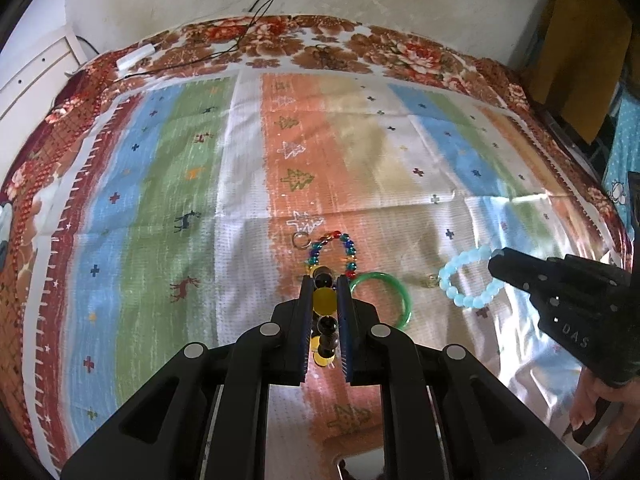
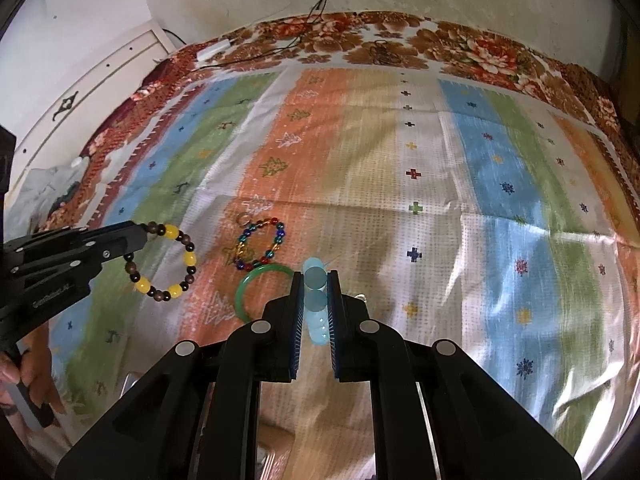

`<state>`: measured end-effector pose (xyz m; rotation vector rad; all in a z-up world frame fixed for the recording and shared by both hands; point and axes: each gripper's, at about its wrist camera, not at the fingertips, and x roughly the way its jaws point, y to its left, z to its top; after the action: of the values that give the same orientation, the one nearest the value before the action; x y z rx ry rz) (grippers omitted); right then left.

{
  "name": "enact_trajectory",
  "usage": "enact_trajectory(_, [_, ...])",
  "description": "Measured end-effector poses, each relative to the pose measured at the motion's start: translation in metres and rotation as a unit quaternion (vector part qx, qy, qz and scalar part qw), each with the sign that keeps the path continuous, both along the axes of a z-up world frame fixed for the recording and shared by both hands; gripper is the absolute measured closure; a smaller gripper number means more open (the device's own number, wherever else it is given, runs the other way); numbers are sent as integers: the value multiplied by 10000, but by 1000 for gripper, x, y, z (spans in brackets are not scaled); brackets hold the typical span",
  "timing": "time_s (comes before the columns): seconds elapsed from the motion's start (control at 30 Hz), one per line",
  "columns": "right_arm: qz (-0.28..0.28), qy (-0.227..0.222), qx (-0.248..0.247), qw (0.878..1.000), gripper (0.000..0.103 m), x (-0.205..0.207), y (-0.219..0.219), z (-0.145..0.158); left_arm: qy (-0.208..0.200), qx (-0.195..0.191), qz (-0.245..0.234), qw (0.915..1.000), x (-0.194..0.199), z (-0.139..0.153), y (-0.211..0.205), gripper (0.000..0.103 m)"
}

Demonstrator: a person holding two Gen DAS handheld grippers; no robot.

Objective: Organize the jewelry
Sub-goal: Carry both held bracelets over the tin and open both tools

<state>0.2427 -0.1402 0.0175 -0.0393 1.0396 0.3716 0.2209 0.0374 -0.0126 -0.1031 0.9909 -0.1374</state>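
Note:
My left gripper (image 1: 325, 280) is shut on a brown-and-yellow bead bracelet (image 1: 324, 300), which hangs as a loop in the right wrist view (image 2: 166, 262) just above the cloth. My right gripper (image 2: 314, 276) is shut on a pale blue bead bracelet (image 2: 314, 300), seen as a loop in the left wrist view (image 1: 468, 280). Between them a multicoloured bead bracelet (image 1: 334, 252) (image 2: 260, 246), a green bangle (image 1: 396, 296) (image 2: 250, 292) and a small metal ring (image 1: 301, 239) lie on the cloth.
A striped cloth (image 1: 200, 200) covers a floral bedspread (image 1: 400, 52). A white adapter with black cables (image 1: 134, 58) lies at the far edge by the wall. A wooden board (image 1: 584, 40) stands at the far right.

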Motion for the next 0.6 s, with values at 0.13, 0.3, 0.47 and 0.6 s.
enact_trajectory(0.13, [64,-121,-28,9999,91,-9,3,7,-92,-43,-14,9999,-9,7,-1,92])
enact_trajectory(0.3, [130,-276,30,9995,91,-21,4,18,-258,-142,-52,9996,-24,18,-3,92])
enact_trajectory(0.47, [215,-401,74,9989,91,-34,4,28,-400,-165,-78,9990,-36,26,-5,92])
enact_trajectory(0.6, [274,-476,108,9984,91,-45,6,33,-506,-192,-134,9984,-46,33,-7,92])
